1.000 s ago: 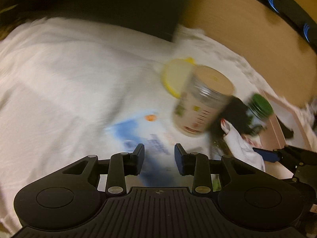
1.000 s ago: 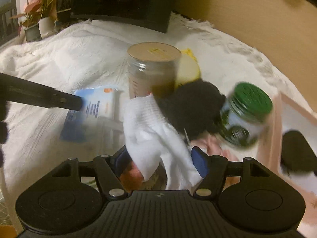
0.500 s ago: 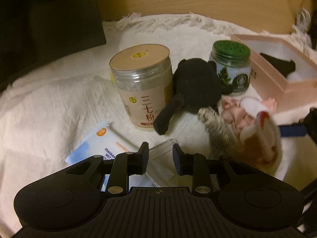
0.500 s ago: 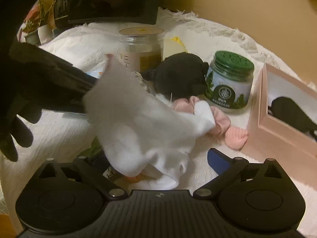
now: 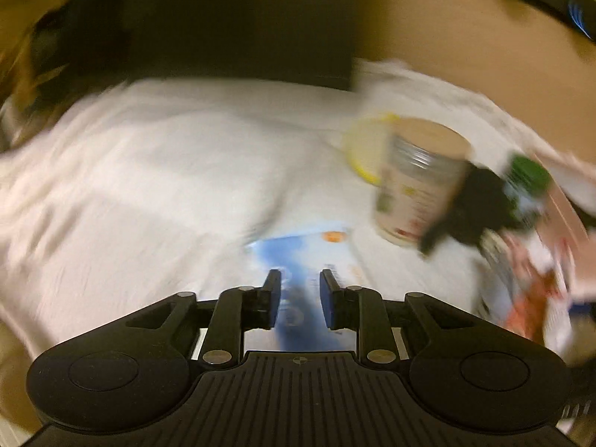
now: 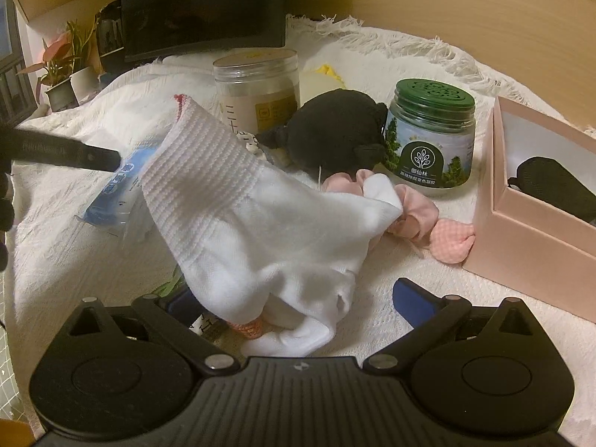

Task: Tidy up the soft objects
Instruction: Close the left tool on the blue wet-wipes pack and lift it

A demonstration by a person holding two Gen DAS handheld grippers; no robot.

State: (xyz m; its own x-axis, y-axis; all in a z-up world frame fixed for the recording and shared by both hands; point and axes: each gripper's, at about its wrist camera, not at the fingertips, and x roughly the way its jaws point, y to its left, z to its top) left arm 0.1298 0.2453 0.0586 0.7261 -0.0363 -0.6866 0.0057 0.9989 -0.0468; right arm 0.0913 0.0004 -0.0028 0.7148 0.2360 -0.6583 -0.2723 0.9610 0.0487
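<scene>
White sock loose between wide right tongs

Right tongs (image 6: 294, 298) stand spread, white sock (image 6: 260, 223) draped between, unpressed (toe on pink scrunchie (image 6: 406, 208), 1 o'clock); left tongs (image 5: 298, 296) closing, nothing between, above blue wipes pack (image 5: 298, 257); pink box (image 6: 536, 231) at 3 o'clock.

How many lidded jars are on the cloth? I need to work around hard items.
2: the tan-lidded jar at the back, and the green-lidded jar right of the black plush. Others may be hidden.

Each black tool (image 6: 298, 298) has a ribbed body, silver screws and blue pads (image 6: 411, 294) (left blurred)
</scene>
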